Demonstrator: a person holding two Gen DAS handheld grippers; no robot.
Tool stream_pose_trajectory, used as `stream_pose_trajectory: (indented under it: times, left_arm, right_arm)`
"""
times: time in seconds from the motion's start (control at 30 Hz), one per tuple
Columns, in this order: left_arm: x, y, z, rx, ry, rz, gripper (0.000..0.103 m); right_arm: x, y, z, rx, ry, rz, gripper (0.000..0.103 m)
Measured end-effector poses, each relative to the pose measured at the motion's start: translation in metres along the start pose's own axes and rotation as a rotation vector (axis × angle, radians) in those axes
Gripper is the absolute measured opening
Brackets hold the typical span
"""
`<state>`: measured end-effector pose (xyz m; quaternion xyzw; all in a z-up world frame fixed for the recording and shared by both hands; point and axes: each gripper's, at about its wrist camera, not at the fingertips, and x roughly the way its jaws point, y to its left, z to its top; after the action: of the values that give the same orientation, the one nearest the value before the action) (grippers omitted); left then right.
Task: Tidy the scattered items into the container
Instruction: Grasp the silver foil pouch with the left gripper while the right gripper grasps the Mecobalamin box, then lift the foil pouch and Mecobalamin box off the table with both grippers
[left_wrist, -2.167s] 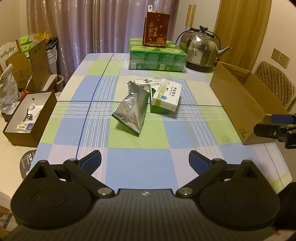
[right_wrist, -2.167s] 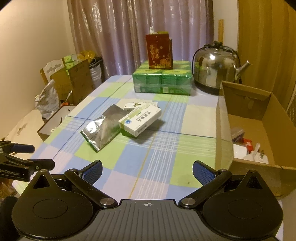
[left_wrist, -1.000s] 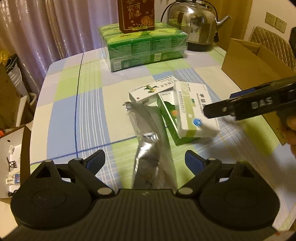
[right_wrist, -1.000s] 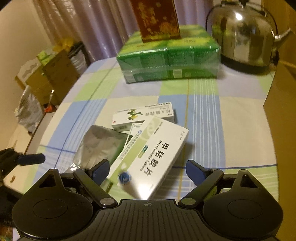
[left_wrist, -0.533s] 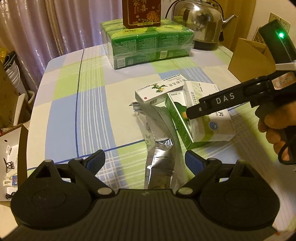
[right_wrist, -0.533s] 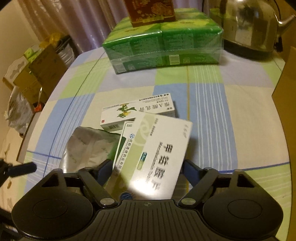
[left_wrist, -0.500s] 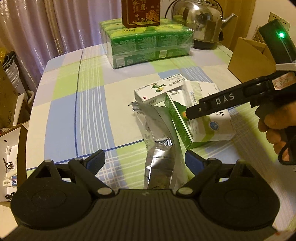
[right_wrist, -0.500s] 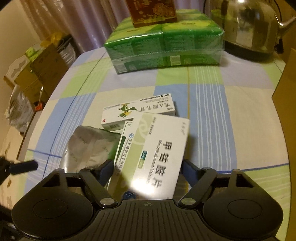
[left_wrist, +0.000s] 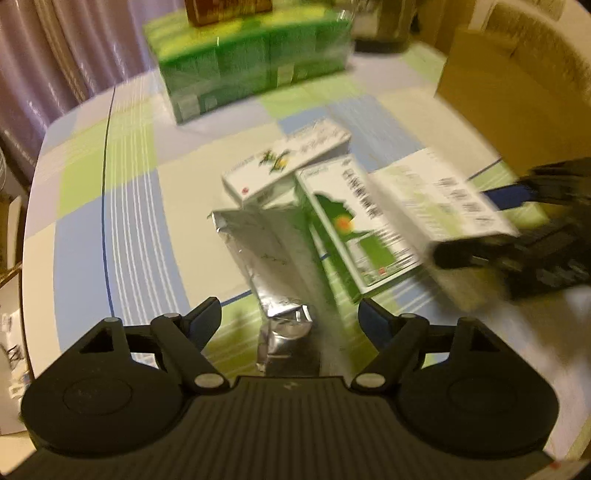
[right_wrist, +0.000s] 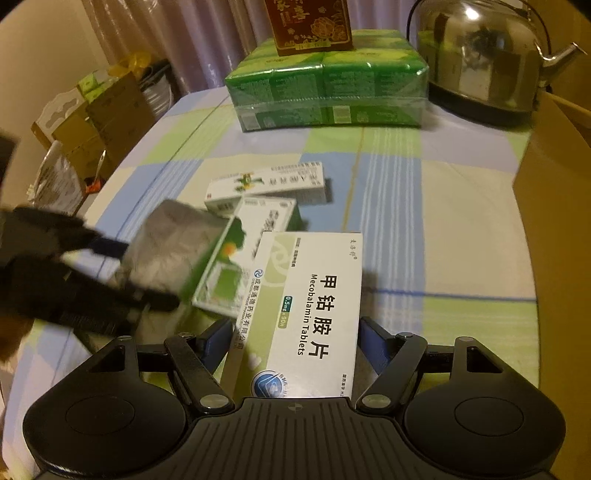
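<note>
1. A table (right_wrist: 461, 206) with a blue, green and cream checked cloth fills both views.
2. Left gripper (left_wrist: 290, 314): its jaws are closing, with the near end of a silver foil pouch (left_wrist: 266, 254) between them; the pads do not press on it.
3. Just right of the pouch lies a green box (left_wrist: 354, 229), and beyond both a flat white box (left_wrist: 288, 162).
4. Right gripper (right_wrist: 293, 338): its jaws clamp the long sides of a white tablet box (right_wrist: 314, 306), which is tilted above the green box.
5. At the far edge sits a green pack (right_wrist: 325, 96) with a red box (right_wrist: 310, 22) on top, and a steel kettle (right_wrist: 476, 55) to its right.
6. The cardboard container (right_wrist: 554, 192) stands at the right edge of the table, apart from the scattered items.
</note>
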<state>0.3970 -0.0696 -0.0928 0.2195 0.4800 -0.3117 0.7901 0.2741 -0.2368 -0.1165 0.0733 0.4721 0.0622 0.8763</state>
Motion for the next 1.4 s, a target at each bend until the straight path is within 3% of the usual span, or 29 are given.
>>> stream_pose_trajectory:
  times: [0.17, 0.23, 0.33, 0.57, 0.9, 1.1, 1.23, 1.4]
  left_arm:
    - [0.022, 0.001, 0.011, 0.005, 0.082, -0.026, 0.057]
    - [0.023, -0.001, 0.012, -0.004, 0.094, -0.049, 0.04]
    - [0.018, -0.007, 0.008, 0.004, 0.105, -0.023, 0.037]
    - [-0.01, -0.04, -0.03, 0.035, 0.126, -0.031, 0.034]
    - [-0.057, -0.126, -0.092, 0.132, 0.121, -0.137, 0.033]
    - [-0.06, -0.138, -0.096, 0.122, 0.136, -0.131, 0.037]
    - [-0.054, -0.141, -0.092, 0.124, 0.151, -0.123, 0.043]
    - [-0.041, -0.143, -0.095, 0.132, 0.191, -0.111, 0.044]
  right_arm:
    - [-0.012, -0.005, -0.022, -0.033, 0.005, 0.001, 0.07]
    - [-0.016, -0.009, -0.03, -0.029, 0.011, 0.007, 0.07]
    - [-0.023, -0.014, -0.043, -0.027, 0.022, 0.015, 0.07]
    - [-0.05, -0.021, -0.084, -0.067, 0.054, 0.005, 0.07]
    - [-0.076, -0.028, -0.138, -0.061, 0.102, -0.042, 0.071]
    - [-0.08, -0.021, -0.139, -0.044, 0.078, -0.058, 0.082]
    - [-0.076, -0.02, -0.137, -0.013, 0.075, -0.061, 0.084]
    - [-0.074, -0.022, -0.137, -0.013, 0.079, -0.058, 0.084]
